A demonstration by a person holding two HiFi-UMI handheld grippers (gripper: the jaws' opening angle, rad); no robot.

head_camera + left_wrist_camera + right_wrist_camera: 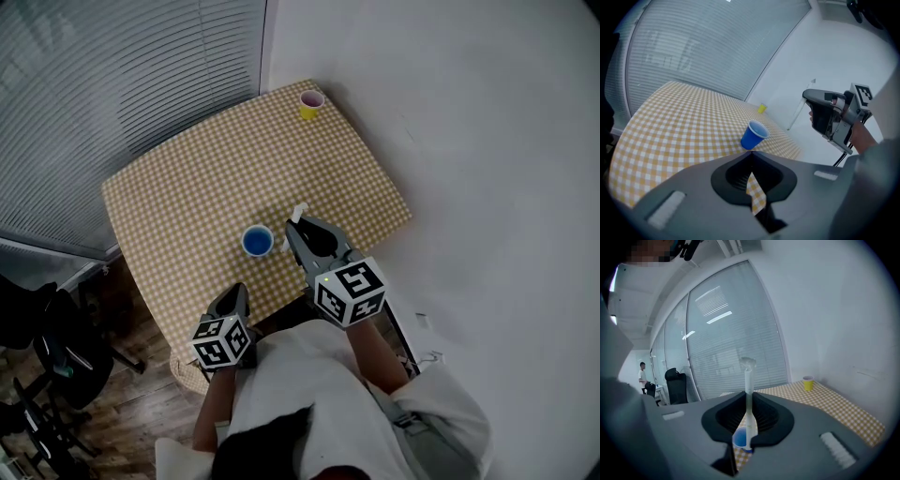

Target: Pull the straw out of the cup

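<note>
Far left: window blinds (112, 84), and below them a black office chair (52, 342) on the wood floor (141, 394).

Left gripper (750, 153): low at the near edge of the surface (187, 197), which has a yellow-and-white check cloth. Its fingers (801, 171) are clenched tip to tip with nothing between them. Only the cloth shows through the gap behind the tips. It points at the blue cup and is not touching it.

Blue cup (257, 241): stands on the surface near the front edge, between the two grippers in the head view, mouth open. No straw is in it.

Straw (748, 376): white, out of the cup and off the surface. Right gripper (749, 394) has it. Its fingers (813, 420) grasp the straw a little above its lower end, and it stands roughly upright in the grip. The longer part and the flared top stick up above the fingertips. In the right gripper view the lower end lines up with the blue cup's rim. The head view and the left gripper view both show the straw off to the cup's right, clear of it. The right gripper hangs in the air over the front right part of the surface.

Yellow cup (311, 103): at the far corner of the surface, close to the wall (469, 141), well apart from everything else.

Right of the surface: plain white wall only. The right gripper view also shows a person (642, 373) standing far off in the room behind the blinds.
</note>
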